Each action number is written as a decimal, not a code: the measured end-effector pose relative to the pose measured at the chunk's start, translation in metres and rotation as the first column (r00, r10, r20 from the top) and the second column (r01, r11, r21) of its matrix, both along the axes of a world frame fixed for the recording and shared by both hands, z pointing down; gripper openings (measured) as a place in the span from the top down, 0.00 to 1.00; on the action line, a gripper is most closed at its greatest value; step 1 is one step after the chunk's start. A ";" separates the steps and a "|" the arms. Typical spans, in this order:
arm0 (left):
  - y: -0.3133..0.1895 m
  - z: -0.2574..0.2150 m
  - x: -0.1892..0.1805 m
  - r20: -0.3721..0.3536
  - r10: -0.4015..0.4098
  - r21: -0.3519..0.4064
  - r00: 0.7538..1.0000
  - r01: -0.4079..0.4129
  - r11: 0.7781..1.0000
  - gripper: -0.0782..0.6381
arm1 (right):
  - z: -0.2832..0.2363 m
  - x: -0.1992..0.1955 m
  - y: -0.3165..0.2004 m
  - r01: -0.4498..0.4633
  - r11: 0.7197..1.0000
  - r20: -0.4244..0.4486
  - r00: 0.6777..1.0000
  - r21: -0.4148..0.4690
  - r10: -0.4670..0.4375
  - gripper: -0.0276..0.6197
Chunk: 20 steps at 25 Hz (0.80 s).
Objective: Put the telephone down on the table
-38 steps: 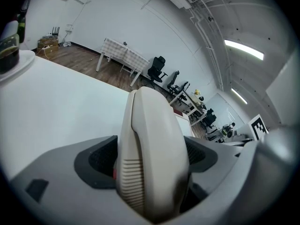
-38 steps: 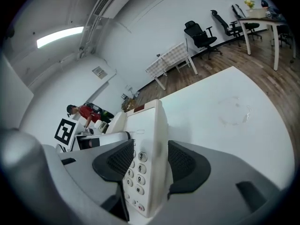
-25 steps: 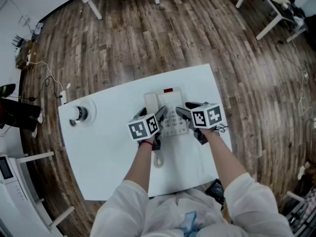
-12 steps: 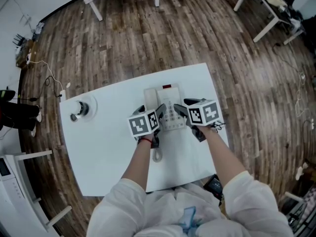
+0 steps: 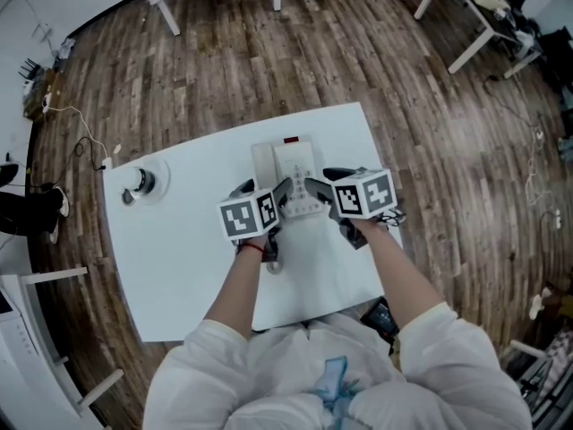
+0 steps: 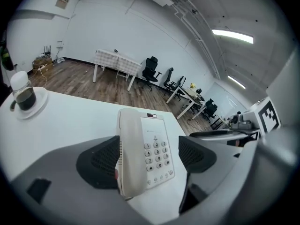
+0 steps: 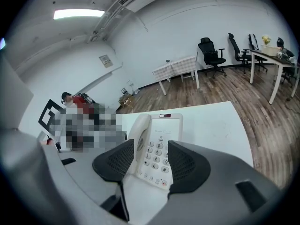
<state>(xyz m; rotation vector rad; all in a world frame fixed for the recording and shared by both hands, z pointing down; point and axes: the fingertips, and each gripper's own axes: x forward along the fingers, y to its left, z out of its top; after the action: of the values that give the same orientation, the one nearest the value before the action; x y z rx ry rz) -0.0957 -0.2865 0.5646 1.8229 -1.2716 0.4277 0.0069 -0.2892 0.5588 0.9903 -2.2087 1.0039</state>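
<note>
- Telephone [image 5: 291, 164] lies flat on the desk [image 5: 179, 267] with its keys facing up. It is about halfway between the left and right edges and close to the far edge. It looks put down already, so I think the job is nearly done.
- Its handset [image 6: 129, 153] sits in its place along the left side of the telephone, so I think it cannot roll off.
- Left gripper [image 6: 149, 146]: the jaws are wide apart and have just been closing a little. The telephone shows between them, with the handset right beside the left pad. I see no pad squeezing it, so I think this gripper has let go.
- Right gripper [image 7: 151, 149]: the jaws are apart too. The near end of the telephone shows in the gap, and nothing is pinched.
- Both grippers are at the near end of the telephone, one on each side. I guess a wide thing like this stays steadier with two.
- A glass cup [image 6: 23, 95] with a dark drink and a white lid stands on a saucer [image 6: 40, 108] near the left edge. It is well apart from the telephone, so it is out of the way.
- Count: one telephone, one handset, two grippers, one glass cup, one saucer, one desk.
</note>
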 end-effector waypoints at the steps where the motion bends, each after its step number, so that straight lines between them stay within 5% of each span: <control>1: 0.003 -0.004 0.001 0.001 0.006 0.004 1.000 -0.006 1.000 0.34 | -0.004 -0.001 0.003 0.004 1.000 0.002 1.000 0.002 -0.004 0.58; 20: 0.080 -0.061 0.042 -0.078 0.161 0.055 0.984 -0.157 0.986 0.46 | -0.060 0.001 0.088 0.102 0.995 0.053 0.993 -0.011 -0.101 0.62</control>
<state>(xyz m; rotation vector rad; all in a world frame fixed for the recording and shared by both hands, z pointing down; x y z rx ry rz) -0.0535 -0.2067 0.5035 1.9711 -1.0932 0.4066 0.0081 -0.2010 0.4989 0.8457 -2.2669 1.0081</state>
